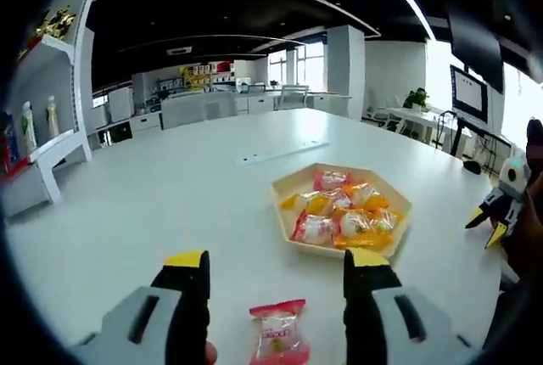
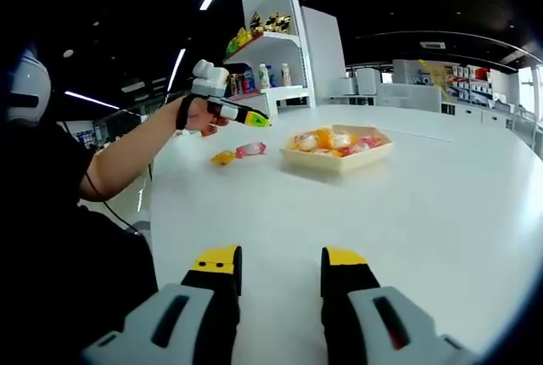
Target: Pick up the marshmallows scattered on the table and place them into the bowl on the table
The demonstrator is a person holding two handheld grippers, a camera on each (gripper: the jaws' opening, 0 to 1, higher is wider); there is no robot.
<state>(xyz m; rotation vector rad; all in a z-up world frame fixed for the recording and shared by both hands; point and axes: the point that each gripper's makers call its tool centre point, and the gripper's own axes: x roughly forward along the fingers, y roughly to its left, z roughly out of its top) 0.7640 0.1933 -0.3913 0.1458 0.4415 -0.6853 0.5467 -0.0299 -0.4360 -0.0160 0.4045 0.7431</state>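
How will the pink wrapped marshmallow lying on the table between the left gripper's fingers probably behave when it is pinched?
The pink wrapped marshmallow looks puffy, so it probably squashes instead of resisting. Its glossy wrapper with crimped ends may slip or crinkle between the fingers. It seems light, so it could slide on the smooth white table if nudged.

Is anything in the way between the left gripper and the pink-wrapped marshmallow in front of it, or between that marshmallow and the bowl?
Nothing visible. The pink-wrapped marshmallow lies between the open left gripper jaws, and bare table separates it from the bowl.
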